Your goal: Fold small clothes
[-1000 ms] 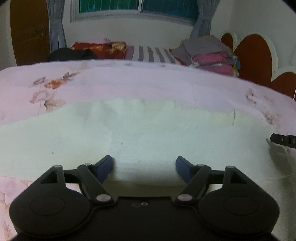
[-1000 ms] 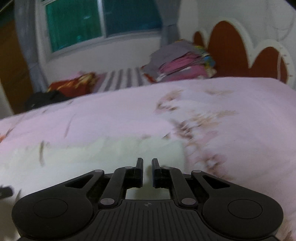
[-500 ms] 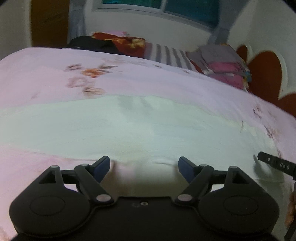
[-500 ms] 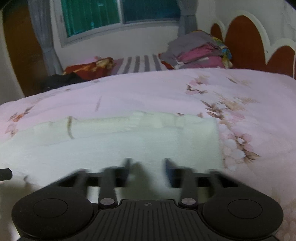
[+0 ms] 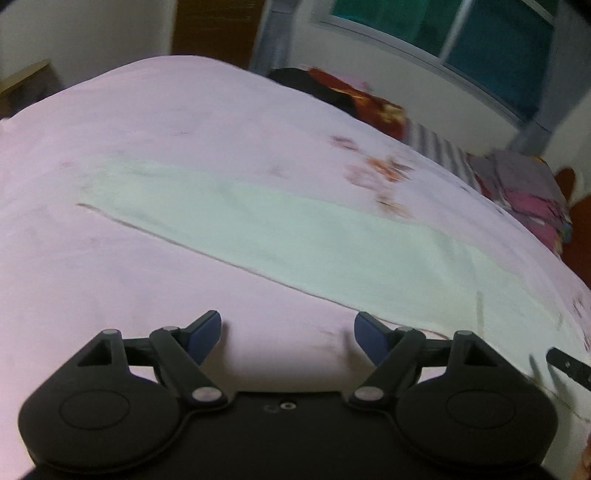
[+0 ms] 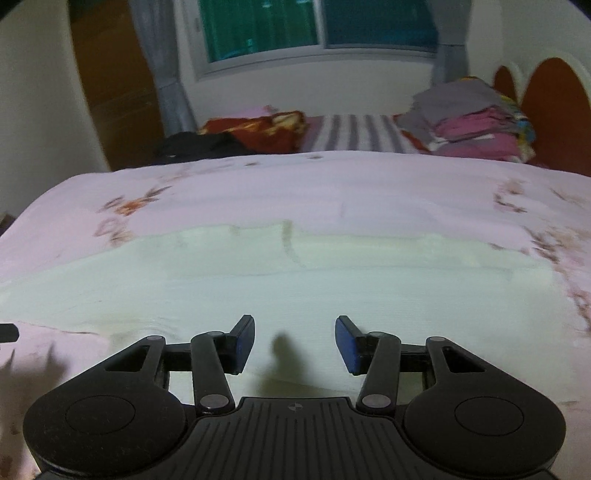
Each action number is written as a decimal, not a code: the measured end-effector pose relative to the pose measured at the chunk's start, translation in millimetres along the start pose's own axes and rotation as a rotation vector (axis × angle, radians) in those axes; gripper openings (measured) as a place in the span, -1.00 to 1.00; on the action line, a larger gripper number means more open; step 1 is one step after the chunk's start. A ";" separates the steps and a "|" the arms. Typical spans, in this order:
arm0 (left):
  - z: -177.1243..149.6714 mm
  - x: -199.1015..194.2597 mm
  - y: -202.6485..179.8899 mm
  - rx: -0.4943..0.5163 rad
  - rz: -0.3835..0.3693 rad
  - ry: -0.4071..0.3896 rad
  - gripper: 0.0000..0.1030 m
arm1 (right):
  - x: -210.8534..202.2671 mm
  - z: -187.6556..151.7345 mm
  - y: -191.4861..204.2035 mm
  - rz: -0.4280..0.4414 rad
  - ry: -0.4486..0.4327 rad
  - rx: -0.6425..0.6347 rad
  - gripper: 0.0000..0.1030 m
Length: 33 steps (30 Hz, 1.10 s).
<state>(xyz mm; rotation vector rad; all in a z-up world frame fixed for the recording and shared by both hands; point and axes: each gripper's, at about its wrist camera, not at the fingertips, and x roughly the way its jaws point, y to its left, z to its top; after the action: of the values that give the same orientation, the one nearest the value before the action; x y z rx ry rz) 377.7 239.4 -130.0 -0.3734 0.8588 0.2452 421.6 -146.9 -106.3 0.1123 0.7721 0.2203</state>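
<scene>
A pale cream cloth (image 5: 295,236) lies flat as a long folded band on the pink floral bedspread (image 5: 147,147). My left gripper (image 5: 288,334) is open and empty above bare bedspread, just short of the cloth's near edge. In the right wrist view the cloth (image 6: 332,280) spreads wide in front of my right gripper (image 6: 294,341), which is open and empty over the cloth's near part. A black tip of the right gripper shows at the right edge of the left wrist view (image 5: 569,363).
A stack of folded grey and pink clothes (image 6: 472,114) sits at the far right by the red headboard (image 6: 554,96). A red patterned item (image 6: 258,129), a dark garment (image 6: 199,144) and striped fabric (image 6: 354,133) lie beyond the bedspread, under the window (image 6: 314,29).
My right gripper has opened and let go of the cloth, which now lies flat. My left gripper stayed open and pulled back and left, off the cloth onto bare bedspread.
</scene>
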 end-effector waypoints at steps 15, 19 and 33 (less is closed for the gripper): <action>46.9 41.7 109.6 -0.335 -0.014 -0.072 0.25 | 46.9 13.8 66.3 -0.013 0.056 -0.043 -0.06; 56.5 53.5 114.5 -0.355 0.011 -0.118 -0.16 | 65.7 2.0 65.3 -0.053 0.084 -0.050 -0.06; 66.1 21.8 50.1 -0.129 -0.124 -0.209 -0.93 | 48.6 5.6 46.1 -0.019 0.048 0.014 -0.06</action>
<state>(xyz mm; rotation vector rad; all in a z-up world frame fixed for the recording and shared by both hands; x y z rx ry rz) 419.0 313.6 -118.6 -0.5098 0.6133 0.2208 452.1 -90.7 -126.9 0.1127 0.8226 0.2003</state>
